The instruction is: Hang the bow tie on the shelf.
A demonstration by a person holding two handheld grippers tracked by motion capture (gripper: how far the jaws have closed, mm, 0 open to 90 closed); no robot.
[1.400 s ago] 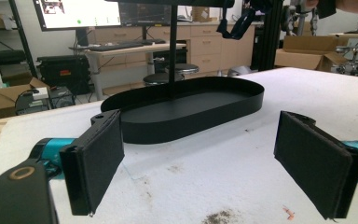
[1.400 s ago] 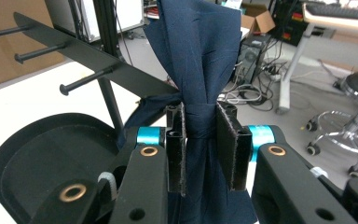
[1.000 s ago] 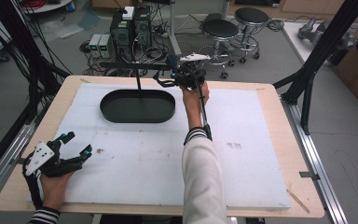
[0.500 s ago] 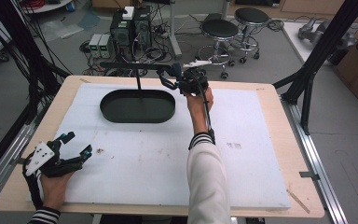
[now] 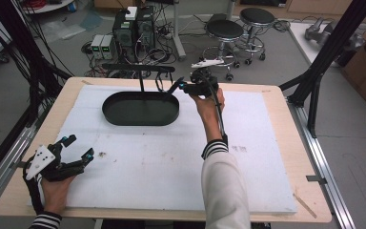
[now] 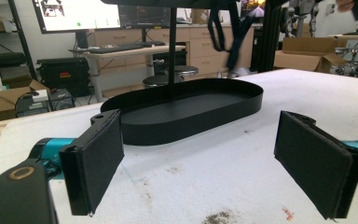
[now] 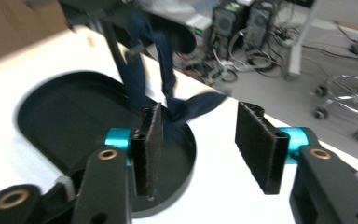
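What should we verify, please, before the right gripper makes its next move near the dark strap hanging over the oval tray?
1. Right gripper jaws apart: ok, a wide gap shows between them.
2. Dark strap on the stand's crossbar: ok, it hangs from it above the tray.
3. Strap free of the right jaws: ok; its loose end lies just beyond them, not between.
4. Black oval tray flat on the white mat: ok.
5. Left gripper out of the way: ok, open, at the mat's near left corner.
6. Strap fastened to the bar: cannot tell, the picture is blurred there.
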